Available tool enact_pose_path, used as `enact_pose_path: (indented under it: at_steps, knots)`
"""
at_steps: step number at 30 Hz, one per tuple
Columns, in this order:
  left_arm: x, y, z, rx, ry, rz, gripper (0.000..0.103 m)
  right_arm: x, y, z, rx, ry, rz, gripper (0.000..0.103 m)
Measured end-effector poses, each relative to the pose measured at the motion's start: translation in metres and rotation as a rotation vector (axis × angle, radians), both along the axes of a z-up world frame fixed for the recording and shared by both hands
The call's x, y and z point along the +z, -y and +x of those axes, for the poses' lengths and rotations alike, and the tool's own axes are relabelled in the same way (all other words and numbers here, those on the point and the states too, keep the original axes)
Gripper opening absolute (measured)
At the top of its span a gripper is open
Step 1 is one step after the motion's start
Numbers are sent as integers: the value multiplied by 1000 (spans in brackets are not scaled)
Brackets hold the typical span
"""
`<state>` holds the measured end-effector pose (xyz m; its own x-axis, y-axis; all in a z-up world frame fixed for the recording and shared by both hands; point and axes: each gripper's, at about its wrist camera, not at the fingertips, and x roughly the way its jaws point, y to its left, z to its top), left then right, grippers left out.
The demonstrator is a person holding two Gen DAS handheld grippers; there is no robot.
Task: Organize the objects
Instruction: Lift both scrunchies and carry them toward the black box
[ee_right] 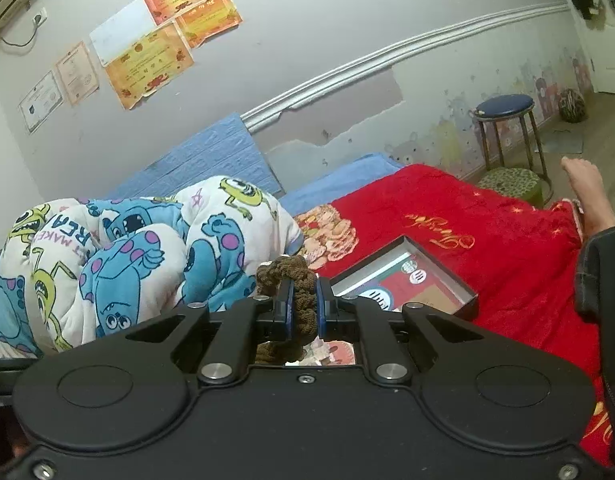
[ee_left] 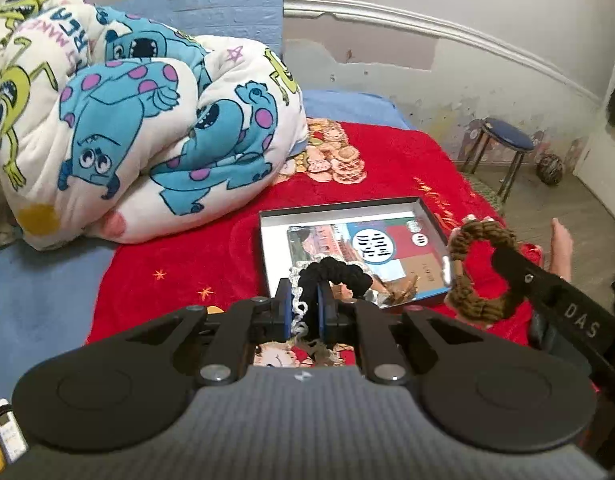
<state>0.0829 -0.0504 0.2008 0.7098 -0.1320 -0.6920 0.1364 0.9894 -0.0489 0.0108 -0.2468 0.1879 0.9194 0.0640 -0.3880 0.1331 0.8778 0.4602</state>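
Two tongs are clamped on hair ties above the bed: left tongs (ee_left: 303,308) grip a black scrunchie (ee_left: 333,276) with white lace trim; right tongs (ee_right: 304,308) grip a brown scrunchie (ee_right: 285,276). Beyond them, an open shallow box (ee_left: 435,220) rests on the red blanket (ee_left: 211,248); farther back lies a rolled cartoon quilt (ee_left: 127,120).

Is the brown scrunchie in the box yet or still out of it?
Out. The brown scrunchie hangs clamped in the right gripper, held in the air beside the box, not lying inside it.
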Motion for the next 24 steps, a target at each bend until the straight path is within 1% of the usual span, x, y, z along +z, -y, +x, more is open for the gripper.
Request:
enact_pose_path:
  at_steps: [3,5,8,10,12,17,21,24]
  knots:
    - [-3,8,5,6,-20,17,15,-5,-1,7,19,-37,16,11]
    - [-6,14,10,16,-14,40,15,-9,0,14,12,-66,7,11]
    - [-11,20,20,17,-25,24,15,-13,2,23,-13,-96,-13,11]
    - [-15,23,28,15,-38,8,15,-13,2,28,-25,-101,-25,11]
    - [-19,28,33,15,-38,11,15,-14,2,33,-31,-105,-22,11]
    - [-23,31,44,14,-45,-7,15,-14,7,41,-51,-100,16,11]
    - [-23,32,46,16,-30,21,15,-16,14,44,-61,-95,57,11]
    - [-26,32,48,9,-32,17,15,-17,14,48,-76,-99,58,11]
